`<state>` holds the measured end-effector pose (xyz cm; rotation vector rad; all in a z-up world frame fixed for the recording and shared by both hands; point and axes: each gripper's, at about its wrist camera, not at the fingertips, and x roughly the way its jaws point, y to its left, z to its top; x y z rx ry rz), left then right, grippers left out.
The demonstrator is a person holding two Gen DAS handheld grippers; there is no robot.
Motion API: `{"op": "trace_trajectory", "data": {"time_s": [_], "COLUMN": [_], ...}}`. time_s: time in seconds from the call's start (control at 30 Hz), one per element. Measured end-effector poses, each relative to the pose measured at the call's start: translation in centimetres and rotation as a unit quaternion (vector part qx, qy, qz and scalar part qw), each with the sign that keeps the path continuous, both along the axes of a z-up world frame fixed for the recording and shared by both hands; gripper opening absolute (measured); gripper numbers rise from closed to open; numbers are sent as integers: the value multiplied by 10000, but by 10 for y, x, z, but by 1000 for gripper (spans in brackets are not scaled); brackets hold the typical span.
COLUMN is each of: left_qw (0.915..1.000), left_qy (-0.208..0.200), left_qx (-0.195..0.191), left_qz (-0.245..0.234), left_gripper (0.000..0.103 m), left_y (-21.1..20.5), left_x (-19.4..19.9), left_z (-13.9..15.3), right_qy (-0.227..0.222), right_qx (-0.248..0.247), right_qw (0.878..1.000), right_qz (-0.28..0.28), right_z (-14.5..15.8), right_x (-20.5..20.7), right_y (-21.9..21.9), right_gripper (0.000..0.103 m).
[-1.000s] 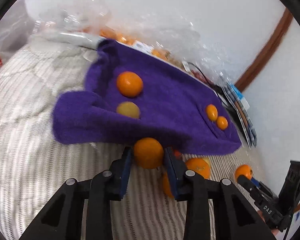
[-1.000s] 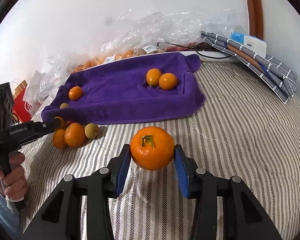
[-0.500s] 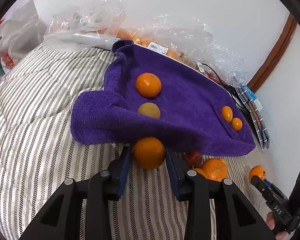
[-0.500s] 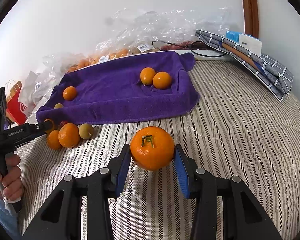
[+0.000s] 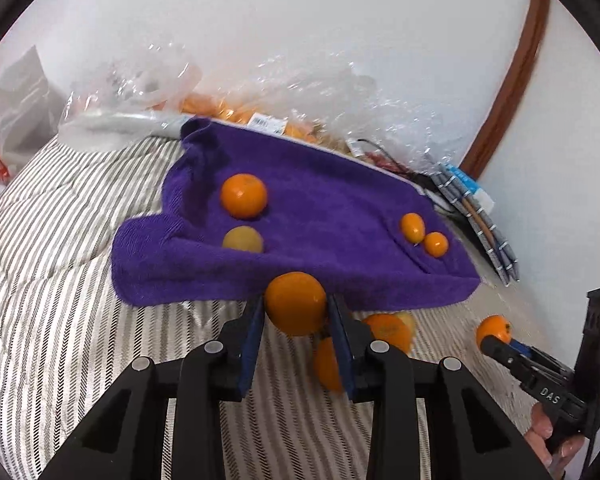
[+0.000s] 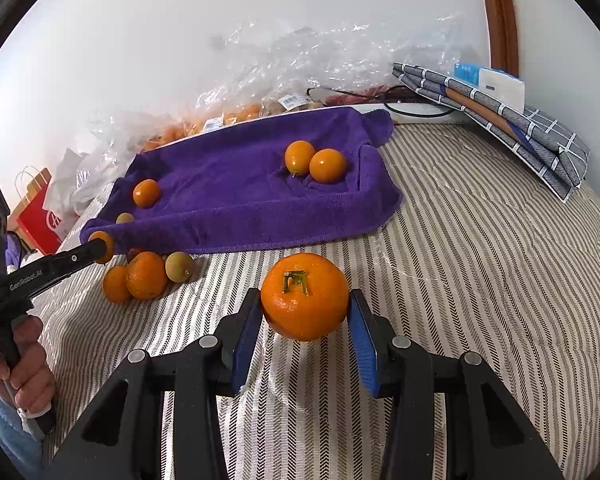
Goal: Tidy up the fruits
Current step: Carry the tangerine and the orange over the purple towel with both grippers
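A purple towel [image 5: 320,216] lies on the striped bed, also in the right wrist view [image 6: 236,184]. On it lie an orange [image 5: 243,195], a yellowish fruit [image 5: 243,239] and two small oranges [image 5: 413,227] at its right end. My left gripper [image 5: 295,316] is shut on a small orange [image 5: 295,303], held above the bed at the towel's near edge. My right gripper [image 6: 305,312] is shut on a mandarin with a green stem [image 6: 305,296], above the bed in front of the towel. Loose fruits [image 6: 146,275] lie by the towel's near left corner.
Clear plastic bags with more oranges [image 6: 228,114] lie along the wall behind the towel. Folded grey checked cloth [image 6: 512,120] and a black cable [image 6: 416,110] are at the right. A red paper bag [image 6: 40,216] stands at the left.
My left gripper has shifted with its orange, and the towel now sits further right in its view. My right gripper has kept its mandarin and moved slightly back from the towel.
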<state>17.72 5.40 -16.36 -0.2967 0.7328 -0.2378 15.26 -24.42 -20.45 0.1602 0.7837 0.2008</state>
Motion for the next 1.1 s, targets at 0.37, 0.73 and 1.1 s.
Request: {"op": "trace_trajectory", "data": {"time_s": [0.37, 0.73, 1.1], "left_qw": [9991, 9988, 9982], "left_qy": [-206, -344, -460], "left_qx": [-281, -258, -246], "left_qz": [230, 225, 310], "left_gripper": [31, 31, 31], "left_y": [16, 15, 18], "left_x": [-7, -11, -17], "left_z": [10, 15, 23], "right_qy": [-165, -255, -252], "right_qx": [124, 216, 202], "right_qw": [9998, 9993, 9992], "right_qz": [-53, -164, -237], "right_z": [4, 6, 7], "right_x": [-6, -8, -8], "right_y": [-4, -9, -13], "right_gripper": [43, 43, 43]}}
